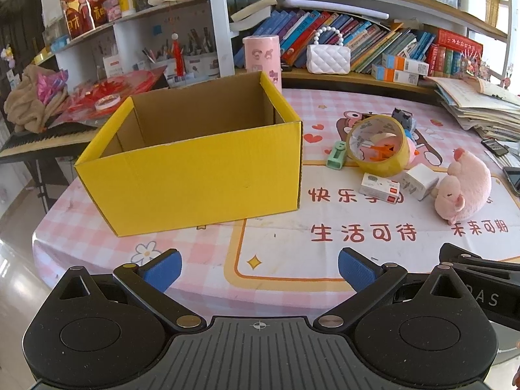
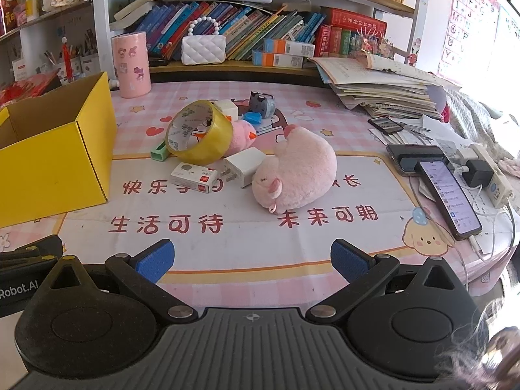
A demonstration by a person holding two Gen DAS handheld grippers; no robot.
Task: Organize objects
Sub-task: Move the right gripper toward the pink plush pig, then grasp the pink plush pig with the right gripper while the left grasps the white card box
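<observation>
An open, empty yellow cardboard box (image 1: 195, 169) stands on the pink tablecloth; its corner shows at the left of the right wrist view (image 2: 55, 162). To its right lies a cluster: a yellow tape roll (image 1: 378, 146) (image 2: 198, 136), a pink plush pig (image 1: 464, 185) (image 2: 295, 169), a white charger plug (image 1: 419, 180) (image 2: 242, 167), a small white box (image 1: 378, 188) (image 2: 195, 177), a green sharpener (image 1: 336, 154) (image 2: 159, 154). My left gripper (image 1: 260, 268) is open near the front edge, before the box. My right gripper (image 2: 252, 260) is open, in front of the pig.
A pink cylinder (image 2: 131, 65) stands behind the box. A stack of books (image 2: 383, 91), phones (image 2: 448, 198) and a power strip (image 2: 490, 175) lie at the right. Bookshelves (image 2: 260, 29) run along the back. A keyboard (image 1: 42, 136) sits left of the table.
</observation>
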